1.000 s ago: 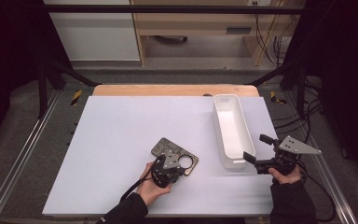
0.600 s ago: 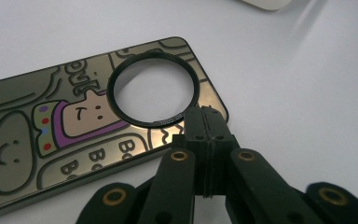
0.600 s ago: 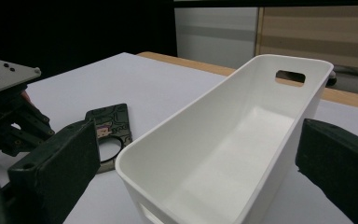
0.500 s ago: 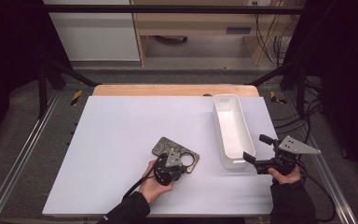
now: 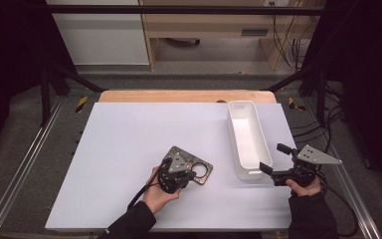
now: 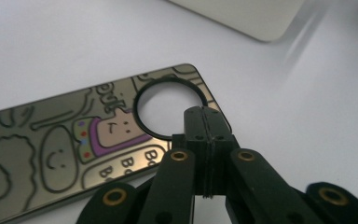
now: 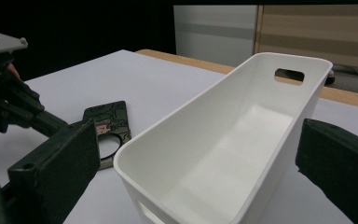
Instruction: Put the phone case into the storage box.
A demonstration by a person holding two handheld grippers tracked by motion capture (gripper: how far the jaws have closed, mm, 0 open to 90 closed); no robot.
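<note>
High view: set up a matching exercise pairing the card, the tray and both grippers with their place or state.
Things:
1. metal card
2. white tray
3. left gripper
4. right gripper

States:
A. jaws wide apart, at the tray's near end
B. jaws closed, tips at the ring of the card's round hole
C. empty, right of the card
D. flat on the white table, cartoon drawings on it

Pairs: 1-D, 2-C, 3-B, 4-A

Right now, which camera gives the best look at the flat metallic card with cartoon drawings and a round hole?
The left gripper view: the flat metallic card lies close up, drawings and hole sharp, with the shut left gripper at the hole's rim. The high view shows it small; the right gripper view shows one end.
</note>
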